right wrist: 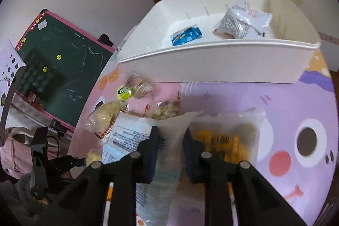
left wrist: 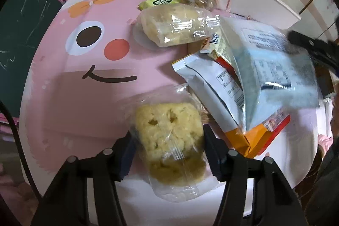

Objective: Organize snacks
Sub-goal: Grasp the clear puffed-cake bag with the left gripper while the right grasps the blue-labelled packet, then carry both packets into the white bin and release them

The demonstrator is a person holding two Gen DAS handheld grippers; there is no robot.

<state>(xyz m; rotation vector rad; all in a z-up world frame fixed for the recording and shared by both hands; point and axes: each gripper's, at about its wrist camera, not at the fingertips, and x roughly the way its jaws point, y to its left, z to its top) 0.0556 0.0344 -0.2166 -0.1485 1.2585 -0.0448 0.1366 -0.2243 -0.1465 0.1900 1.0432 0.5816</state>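
Bin (right wrist: 211, 60) interior shows only from right wrist

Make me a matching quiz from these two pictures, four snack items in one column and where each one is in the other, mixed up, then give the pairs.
1. clear-wrapped yellow cake
2. pale blue bag
3. small blue packet
4. green packet

A. inside the white bin
B. between the left gripper's fingers
C. lying on the pink table mat, far side of the pile
D. pinched by the right gripper

Pairs: 1-B, 2-D, 3-A, 4-C
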